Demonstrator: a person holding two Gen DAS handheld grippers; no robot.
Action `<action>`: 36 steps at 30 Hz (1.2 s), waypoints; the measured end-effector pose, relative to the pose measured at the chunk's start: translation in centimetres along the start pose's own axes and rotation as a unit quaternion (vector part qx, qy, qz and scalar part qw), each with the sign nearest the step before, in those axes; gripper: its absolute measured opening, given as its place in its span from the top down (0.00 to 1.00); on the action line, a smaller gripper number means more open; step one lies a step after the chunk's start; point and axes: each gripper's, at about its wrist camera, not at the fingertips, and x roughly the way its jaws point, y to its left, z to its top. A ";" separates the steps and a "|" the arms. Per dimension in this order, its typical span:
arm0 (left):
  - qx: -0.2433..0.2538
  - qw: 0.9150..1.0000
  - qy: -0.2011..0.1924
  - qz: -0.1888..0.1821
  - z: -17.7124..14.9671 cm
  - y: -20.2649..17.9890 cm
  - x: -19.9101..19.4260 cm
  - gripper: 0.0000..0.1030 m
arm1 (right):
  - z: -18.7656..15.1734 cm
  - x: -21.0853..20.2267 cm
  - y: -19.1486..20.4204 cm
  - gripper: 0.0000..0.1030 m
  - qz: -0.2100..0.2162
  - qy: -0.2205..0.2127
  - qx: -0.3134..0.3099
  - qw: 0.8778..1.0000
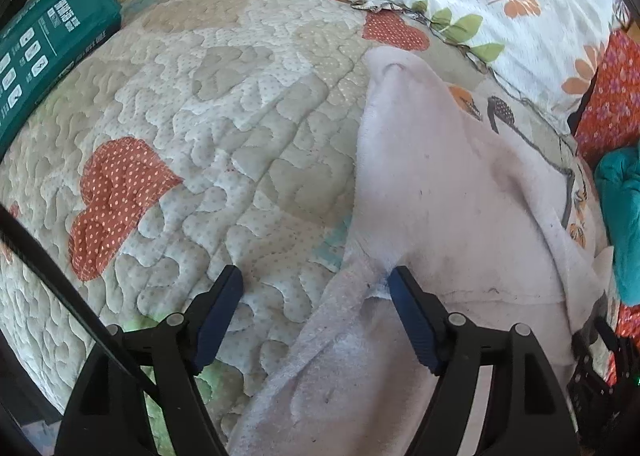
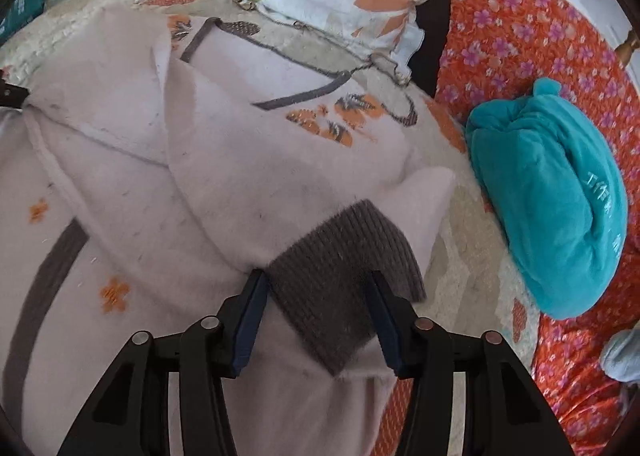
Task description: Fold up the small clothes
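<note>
Soft daylight, slight blur, fisheye-warped edges.

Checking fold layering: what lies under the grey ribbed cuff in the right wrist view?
The grey ribbed cuff lies on the pale pink fleece garment, whose folded layers show around it. Anything beneath those layers is covered.

Left tool (image 1: 316, 282): black arms, blue-padded fingers (image 1: 412, 320), pointing steeply down, jaws spread wide, nothing pinched; right pad at garment fold, contact unclear. Right tool (image 2: 318, 288): same black build, blue pads (image 2: 250, 320), jaws partly apart, straddling cuff; whether pads press it unclear.
</note>
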 end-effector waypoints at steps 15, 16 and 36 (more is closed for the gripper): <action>-0.027 0.999 0.012 -0.030 0.5 1.1 -0.1 0.27 | 0.8 -9.8 -8.6 0.93 0.363 0.016 0.240 0.900; -0.028 0.999 0.013 -0.029 0.5 1.1 -0.1 0.27 | 0.8 -9.6 -9.5 0.92 0.362 0.013 0.254 0.897; -0.018 1.000 0.011 -0.009 0.5 0.4 0.2 0.22 | -1.7 -4.5 -4.5 0.42 0.060 -0.010 0.059 0.996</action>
